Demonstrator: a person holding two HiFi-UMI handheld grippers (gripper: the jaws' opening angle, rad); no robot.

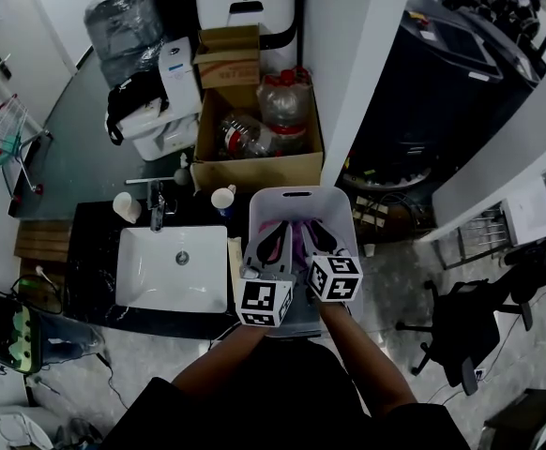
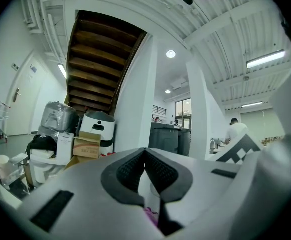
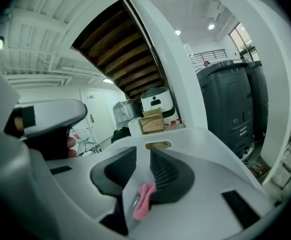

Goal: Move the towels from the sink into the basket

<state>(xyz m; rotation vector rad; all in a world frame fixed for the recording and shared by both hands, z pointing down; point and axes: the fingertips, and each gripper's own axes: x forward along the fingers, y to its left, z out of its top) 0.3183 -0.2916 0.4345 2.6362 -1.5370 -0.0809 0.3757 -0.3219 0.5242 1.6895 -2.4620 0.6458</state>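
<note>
A dark bench (image 1: 90, 270) runs along the wall with a white sink (image 1: 142, 279) let into it, and I see no cloth in the basin. Just beside the sink, on the person's right, stands a white plastic basket (image 1: 271, 195) with a slot handle in its far wall, and both hands are held out over it. The left tongs (image 2: 144, 152) point level across the basket, their dark ribbed pads meeting at the tips, so they are closed; from here I cannot tell whether anything is nipped between them. The right tongs (image 3: 144, 152) sit close alongside, tipped a little downward toward the far wall, with their pads parallel and a narrow gap between them, not pressing on anything I can make out. The towel (image 1: 296, 242) lies down in the basket: pink to magenta, soft and bunched, with rumpled folds rather than a flat spread. The part that shows is a narrow strip running away from the person along the basket's length; its ends are covered by the tongs, so its full outline is hidden. It sits below both tongs and between them, and a pink fold of it peeps up through the gap of the right pair and at the root of the left.
</note>
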